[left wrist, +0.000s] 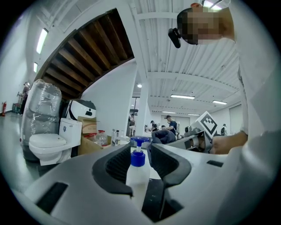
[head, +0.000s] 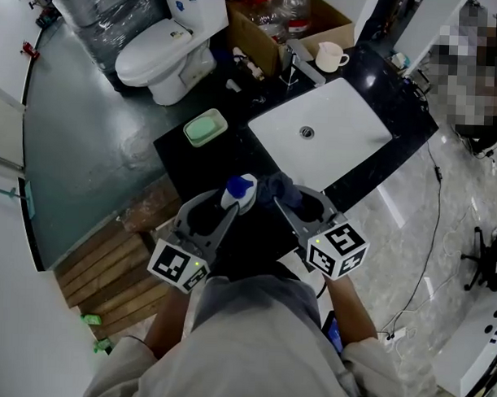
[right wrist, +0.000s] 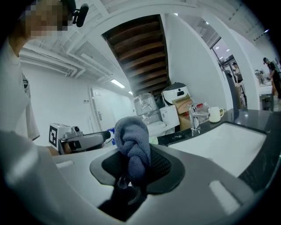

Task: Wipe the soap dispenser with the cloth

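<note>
The soap dispenser [head: 239, 193] is a white bottle with a blue pump top, held upright over the near end of the black counter. My left gripper [head: 225, 206] is shut on the soap dispenser [left wrist: 138, 172], its jaws pressing the bottle's sides. My right gripper [head: 285, 200] is shut on a bunched blue-grey cloth [head: 277, 186], which sits just right of the pump top. In the right gripper view the cloth [right wrist: 133, 147] is knotted between the jaws, with the left gripper [right wrist: 110, 134] beyond it. The cloth [left wrist: 163, 136] shows behind the pump in the left gripper view.
A white sink basin [head: 320, 131] with a chrome tap [head: 298, 61] is set in the black counter [head: 193, 155]. A green soap dish [head: 205, 127] and a white mug [head: 329, 56] stand on it. A toilet [head: 168, 56] and a cardboard box [head: 287, 28] lie beyond.
</note>
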A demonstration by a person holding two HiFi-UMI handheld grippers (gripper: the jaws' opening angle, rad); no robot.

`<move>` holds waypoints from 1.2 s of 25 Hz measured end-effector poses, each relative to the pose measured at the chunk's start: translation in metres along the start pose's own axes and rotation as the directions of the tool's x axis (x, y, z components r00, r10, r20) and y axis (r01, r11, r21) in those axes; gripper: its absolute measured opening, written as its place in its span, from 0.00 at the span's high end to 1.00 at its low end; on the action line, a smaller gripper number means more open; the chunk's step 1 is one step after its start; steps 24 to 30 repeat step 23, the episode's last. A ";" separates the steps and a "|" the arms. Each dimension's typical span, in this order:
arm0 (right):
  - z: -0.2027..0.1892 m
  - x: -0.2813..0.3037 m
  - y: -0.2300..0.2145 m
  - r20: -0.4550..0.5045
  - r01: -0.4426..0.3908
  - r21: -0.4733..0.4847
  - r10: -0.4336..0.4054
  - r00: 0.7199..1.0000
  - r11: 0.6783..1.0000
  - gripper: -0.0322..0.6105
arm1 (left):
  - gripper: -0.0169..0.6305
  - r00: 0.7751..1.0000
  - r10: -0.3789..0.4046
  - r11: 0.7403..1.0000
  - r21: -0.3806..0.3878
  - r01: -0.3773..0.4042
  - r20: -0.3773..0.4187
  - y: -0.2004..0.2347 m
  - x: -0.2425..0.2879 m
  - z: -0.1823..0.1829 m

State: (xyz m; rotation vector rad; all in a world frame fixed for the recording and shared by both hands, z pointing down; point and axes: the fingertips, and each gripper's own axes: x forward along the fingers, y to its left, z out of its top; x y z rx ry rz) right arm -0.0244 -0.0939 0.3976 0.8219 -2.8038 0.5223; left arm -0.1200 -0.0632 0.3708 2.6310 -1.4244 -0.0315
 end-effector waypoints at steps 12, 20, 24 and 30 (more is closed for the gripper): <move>0.018 -0.016 0.018 0.053 -0.009 -0.033 0.011 0.999 0.999 0.77 | 0.91 0.999 -0.037 0.999 0.011 0.037 0.025 -0.013 -0.010 0.012; 0.028 -0.023 0.027 0.071 -0.041 -0.043 0.044 0.997 0.998 0.77 | 0.94 0.998 -0.049 0.999 0.009 0.049 0.029 -0.016 -0.012 0.015; 0.029 -0.024 0.029 0.074 -0.045 -0.048 0.048 0.996 0.998 0.77 | 0.94 0.998 -0.055 0.998 0.008 0.055 0.033 -0.018 -0.012 0.017; 0.029 -0.024 0.029 0.074 -0.045 -0.048 0.048 0.996 0.998 0.77 | 0.94 0.998 -0.055 0.998 0.008 0.055 0.033 -0.018 -0.012 0.017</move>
